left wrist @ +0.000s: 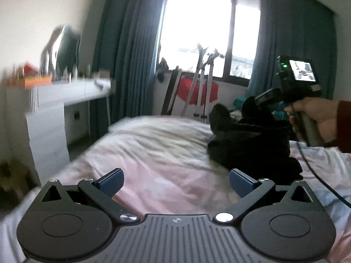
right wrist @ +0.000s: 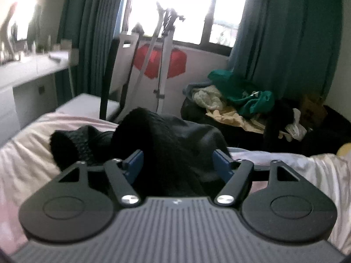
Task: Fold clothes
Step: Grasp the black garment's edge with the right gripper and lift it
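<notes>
Both grippers gape over a black heap on the bed.

The right gripper has its jaws spread wide around the black garment, clamping nothing yet; the left gripper stands wide open and empty over the pink bedsheet. The garment lies bunched toward the bed's far right edge. It looks thick, fuzzy, soft and floppy; I'd pinch a hem or cuff, not the bulk. No writing is readable.

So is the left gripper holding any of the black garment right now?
No, the left gripper is open over bare pink bedsheet, with the black garment lying off to its right.
</notes>
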